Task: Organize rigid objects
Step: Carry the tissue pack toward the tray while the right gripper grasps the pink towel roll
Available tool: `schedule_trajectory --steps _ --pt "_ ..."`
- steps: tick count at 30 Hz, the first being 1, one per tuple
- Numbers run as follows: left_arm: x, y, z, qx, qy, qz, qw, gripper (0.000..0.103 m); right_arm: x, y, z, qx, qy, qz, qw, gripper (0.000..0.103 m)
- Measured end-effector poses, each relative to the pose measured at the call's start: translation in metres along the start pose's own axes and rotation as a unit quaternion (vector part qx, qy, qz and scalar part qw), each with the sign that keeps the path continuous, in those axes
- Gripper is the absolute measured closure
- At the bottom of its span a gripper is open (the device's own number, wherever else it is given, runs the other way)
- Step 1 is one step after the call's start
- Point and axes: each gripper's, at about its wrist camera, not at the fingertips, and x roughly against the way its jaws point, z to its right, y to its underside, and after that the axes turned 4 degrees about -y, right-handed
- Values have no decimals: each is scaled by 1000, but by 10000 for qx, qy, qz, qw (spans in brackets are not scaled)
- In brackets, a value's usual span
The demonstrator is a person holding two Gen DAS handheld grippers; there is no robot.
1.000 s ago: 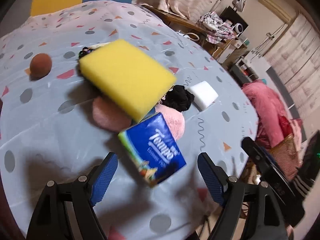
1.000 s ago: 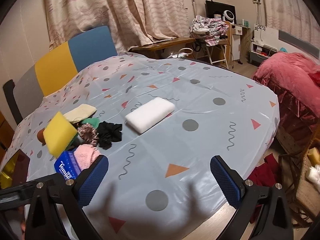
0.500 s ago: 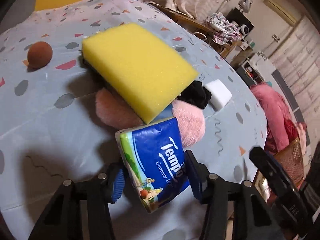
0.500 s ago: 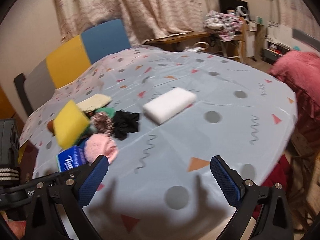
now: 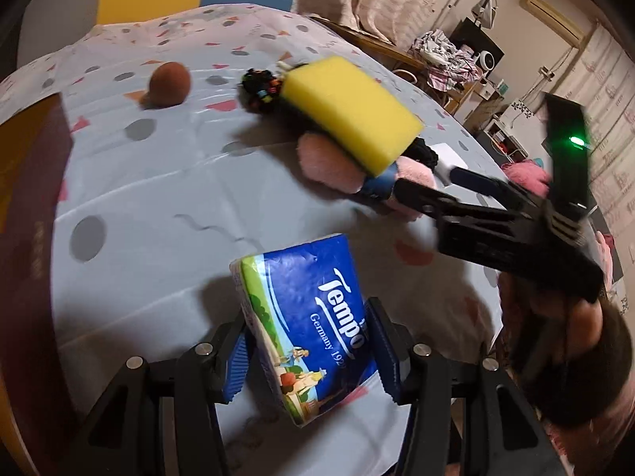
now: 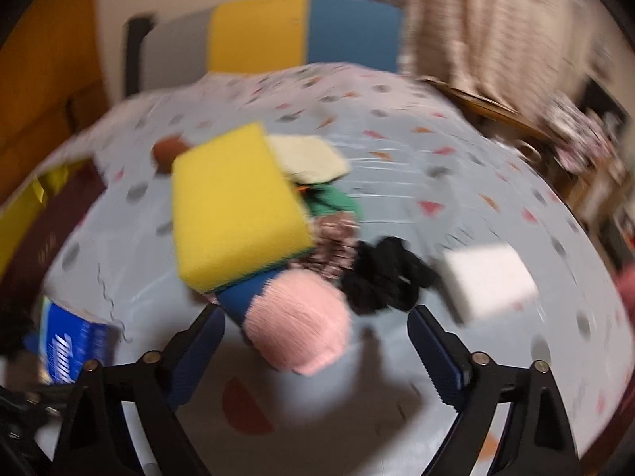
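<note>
My left gripper is shut on a blue Tempo tissue pack, held just above the tablecloth and apart from the pile. That pack also shows at the lower left of the blurred right wrist view. My right gripper is over the near edge of the pile with its jaws closing. A pink fluffy pad lies between its fingers, and the pads stand clear of it. A yellow sponge rests on top of the pile. In the left wrist view the right gripper reaches in from the right beside the yellow sponge.
A brown ball and a black beaded item lie farther back on the patterned table. A white block, black scrunchie, cream sponge and green cloth surround the pile. A chair stands behind.
My left gripper closed on the tissue pack and drew it back away from the pile. My right gripper rolled and swung in over the pink pad, its jaws narrowing.
</note>
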Motion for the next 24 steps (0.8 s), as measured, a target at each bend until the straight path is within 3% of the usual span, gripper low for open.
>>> schedule_trajectory --steps 3,7,9,13,15,22,24 --pt "3 3 -3 25 -4 -6 10000 50 -18 -4 -9 394 -129 -297 9987 26" --pt "4 4 -3 -16 -23 4 10000 50 -28 -7 -15 302 -267 -465 9981 41" --pt "6 7 -6 -25 -37 16 10000 50 -25 -6 -17 11 -468 -502 9976 59" --pt "11 11 -9 -19 -9 56 10000 51 -18 0 -25 -486 -886 -536 9934 63" --pt "14 13 -13 32 39 73 10000 52 -14 5 -30 -872 -1299 -529 9863 67" --pt "42 21 -26 180 208 309 9991 57 -10 17 -46 -2039 -2593 -633 9419 70" --pt "53 23 -28 173 211 422 9987 57 -6 15 -53 -2131 -2754 -597 9355 71"
